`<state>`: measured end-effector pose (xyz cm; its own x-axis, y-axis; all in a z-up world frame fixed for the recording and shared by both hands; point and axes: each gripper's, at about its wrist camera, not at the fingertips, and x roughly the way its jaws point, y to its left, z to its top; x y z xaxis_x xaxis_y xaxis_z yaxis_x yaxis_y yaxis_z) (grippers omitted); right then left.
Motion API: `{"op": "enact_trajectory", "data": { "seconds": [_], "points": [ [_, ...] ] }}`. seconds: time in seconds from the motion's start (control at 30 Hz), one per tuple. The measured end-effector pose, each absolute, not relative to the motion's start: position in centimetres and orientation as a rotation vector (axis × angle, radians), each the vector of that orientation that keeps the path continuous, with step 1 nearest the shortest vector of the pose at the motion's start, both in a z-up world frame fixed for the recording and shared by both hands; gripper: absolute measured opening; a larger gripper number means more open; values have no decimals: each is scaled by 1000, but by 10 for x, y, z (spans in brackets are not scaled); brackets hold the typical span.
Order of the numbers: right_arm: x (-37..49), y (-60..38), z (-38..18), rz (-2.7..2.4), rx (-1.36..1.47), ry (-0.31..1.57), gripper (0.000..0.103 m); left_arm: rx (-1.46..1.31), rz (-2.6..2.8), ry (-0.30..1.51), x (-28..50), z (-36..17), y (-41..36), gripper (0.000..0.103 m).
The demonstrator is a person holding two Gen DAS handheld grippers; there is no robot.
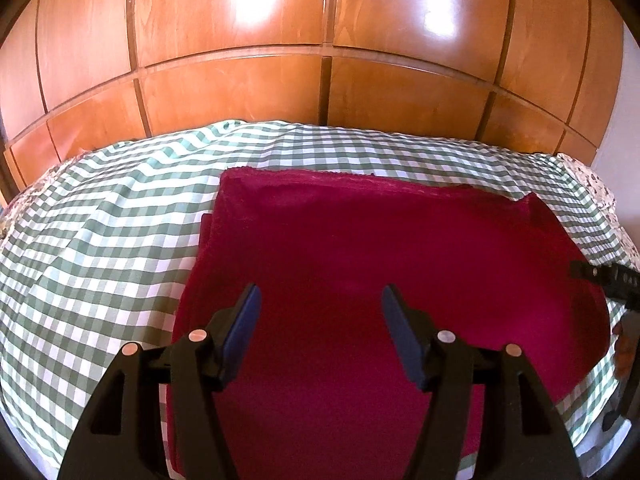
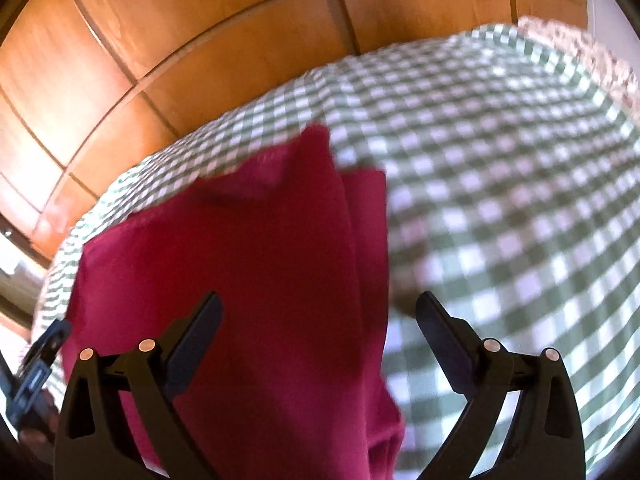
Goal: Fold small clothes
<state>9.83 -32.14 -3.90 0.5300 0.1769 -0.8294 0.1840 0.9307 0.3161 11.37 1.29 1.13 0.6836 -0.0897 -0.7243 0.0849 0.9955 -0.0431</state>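
Wooden wardrobe doors (image 1: 320, 40) with glossy panels fill the background, and in front of them lies a bed covered with a green-and-white checked sheet (image 1: 100, 240). On that sheet rests the task's thing, a dark red cloth (image 1: 360, 248), already doubled over: a second layer shows along its left side in the left wrist view, and stacked edges show along its right side in the right wrist view. It lies flat and roughly squared, which suits a further fold or a final smoothing.

The left gripper (image 1: 318, 312) hovers over the near half of the red cloth with its jaws standing moderately apart and nothing between the pads; it has no hold on the fabric. The right gripper (image 2: 320, 320) hangs above the cloth's right edge, one finger over the red fabric and the other over the checked sheet, jaws wide apart and empty. The right wrist view is blurred, so finer detail of the folded edge cannot be told. At the right margin of the left wrist view a dark part of the other tool shows.

Judging from both grippers being empty and clear of the fabric, a fold looks just completed, and the next grasp would need to catch both layers at an edge.
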Motion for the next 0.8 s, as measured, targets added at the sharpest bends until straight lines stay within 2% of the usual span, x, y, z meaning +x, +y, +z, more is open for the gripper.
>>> {"op": "enact_trajectory", "data": {
  "seconds": [0.3, 0.33, 0.47, 0.57, 0.67, 0.8],
  "points": [
    [63, -319, -50, 158, 573, 1012, 96, 7, -125, 819, 104, 12, 1, 63],
    [61, -320, -50, 169, 604, 1006, 95, 7, -130, 822, 104, 12, -1, 63],
    [59, -321, -54, 192, 667, 998, 76, 25, -153, 827, 102, 12, -11, 63],
    [59, -317, -56, 196, 645, 995, 72, 44, -169, 837, 103, 11, -19, 63],
    [60, -315, -58, 194, 626, 998, 61, 53, -180, 856, 106, 6, -25, 63],
    [60, -317, -61, 201, 629, 993, 54, 68, -183, 872, 110, 0, -32, 63]
  ]
}}
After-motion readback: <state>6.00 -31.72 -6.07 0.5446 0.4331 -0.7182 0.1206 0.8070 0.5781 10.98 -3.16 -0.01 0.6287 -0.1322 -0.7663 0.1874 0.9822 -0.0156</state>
